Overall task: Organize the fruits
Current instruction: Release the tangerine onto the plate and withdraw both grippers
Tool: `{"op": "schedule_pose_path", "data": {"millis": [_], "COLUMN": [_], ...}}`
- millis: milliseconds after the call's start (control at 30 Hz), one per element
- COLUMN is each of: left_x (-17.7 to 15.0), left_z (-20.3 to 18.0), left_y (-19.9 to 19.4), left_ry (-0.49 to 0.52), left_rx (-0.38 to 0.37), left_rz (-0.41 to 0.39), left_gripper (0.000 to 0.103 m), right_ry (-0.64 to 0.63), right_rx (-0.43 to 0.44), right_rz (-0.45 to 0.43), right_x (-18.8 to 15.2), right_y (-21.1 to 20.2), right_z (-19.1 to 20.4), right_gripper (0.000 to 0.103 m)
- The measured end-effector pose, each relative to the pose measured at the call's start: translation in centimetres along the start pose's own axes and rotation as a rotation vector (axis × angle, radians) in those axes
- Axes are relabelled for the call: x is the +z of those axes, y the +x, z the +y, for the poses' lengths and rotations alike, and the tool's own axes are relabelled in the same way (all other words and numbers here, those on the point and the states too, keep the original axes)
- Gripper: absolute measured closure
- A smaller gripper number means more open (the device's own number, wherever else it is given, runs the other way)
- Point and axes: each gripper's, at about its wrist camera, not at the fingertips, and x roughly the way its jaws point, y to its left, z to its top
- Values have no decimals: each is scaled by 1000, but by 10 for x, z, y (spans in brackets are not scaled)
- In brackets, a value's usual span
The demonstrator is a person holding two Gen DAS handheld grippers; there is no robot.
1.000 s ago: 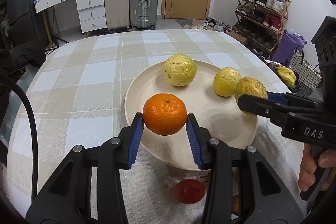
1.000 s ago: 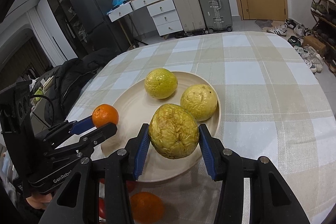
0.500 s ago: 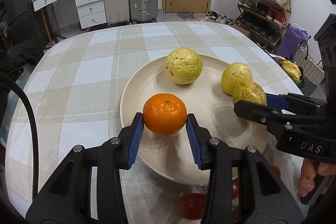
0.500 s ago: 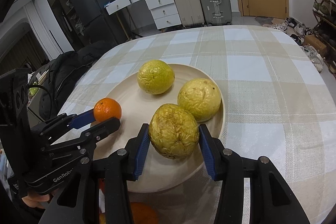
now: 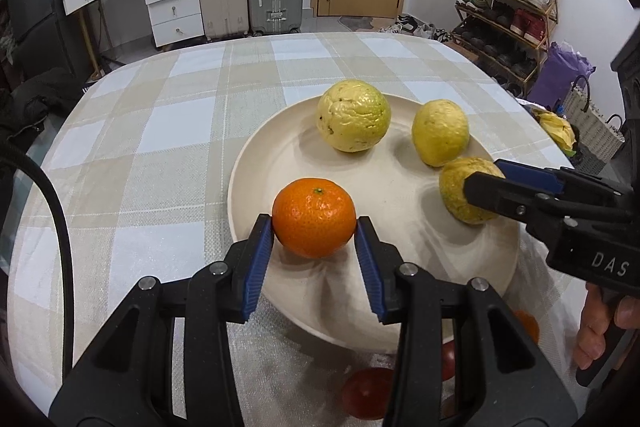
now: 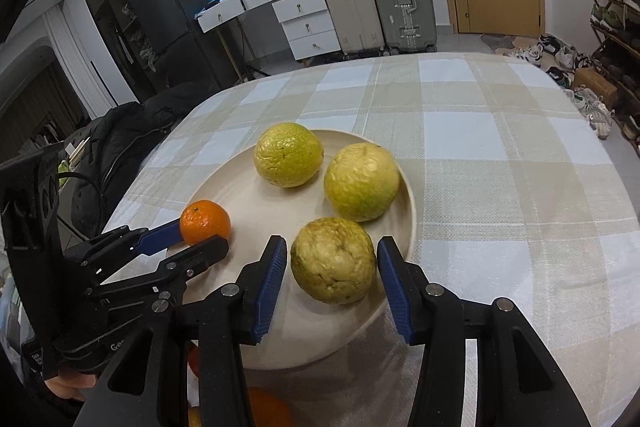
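Orange smooth and glossy, wrinkled yellow fruit browning, cream plate

Left claw: angled downward, blue-padded fingers clamped on either side of a round orange fruit. Right claw: angled downward, jaws just been opening; a wrinkled yellow-brown fruit sits between them, small gaps visible at both pads. Bare fingers of right hand wrap its black handle.
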Motion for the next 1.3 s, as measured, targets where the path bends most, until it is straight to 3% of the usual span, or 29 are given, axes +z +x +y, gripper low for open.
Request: {"op": "schedule_pose_path", "data": {"millis": [67, 167, 200, 233, 333, 467, 600, 967, 1300], "left_x": [-1, -5, -7, -9, -15, -29, -46, -91, -105], "left_z": [2, 3, 3, 3, 3, 6, 13, 22, 7], "left_y": [-5, -19, -24, -30, -48, -68, -85, -117, -123], "left_ry": [-7, -5, -6, -5, 12, -9, -30, -34, 17], "left_rx": [-8, -21, -22, -16, -5, -23, -13, -7, 4], "left_rz": [-6, -35, -44, -56, -97, -105, -117, -104, -86], "left_gripper": [63, 47, 31, 21, 20, 17, 1, 1, 1], "right_ry": [-9, -17, -17, -17, -19, -56, -74, -148, -167], "right_rx": [2, 10, 15, 17, 12, -12, -1, 1, -33], "right_rz": [-8, -9, -19, -24, -21, -30, -43, -13, 27], "right_x": [-3, -11, -15, -17, -24, -34, -43, -70, -78], "right_y": [-7, -18, -23, -27, -39, -55, -71, -79, -69], "right_z": [1, 1, 1, 1, 3, 10, 16, 32, 31], "right_gripper": [51, 24, 20, 17, 1, 0, 0, 0, 0]}}
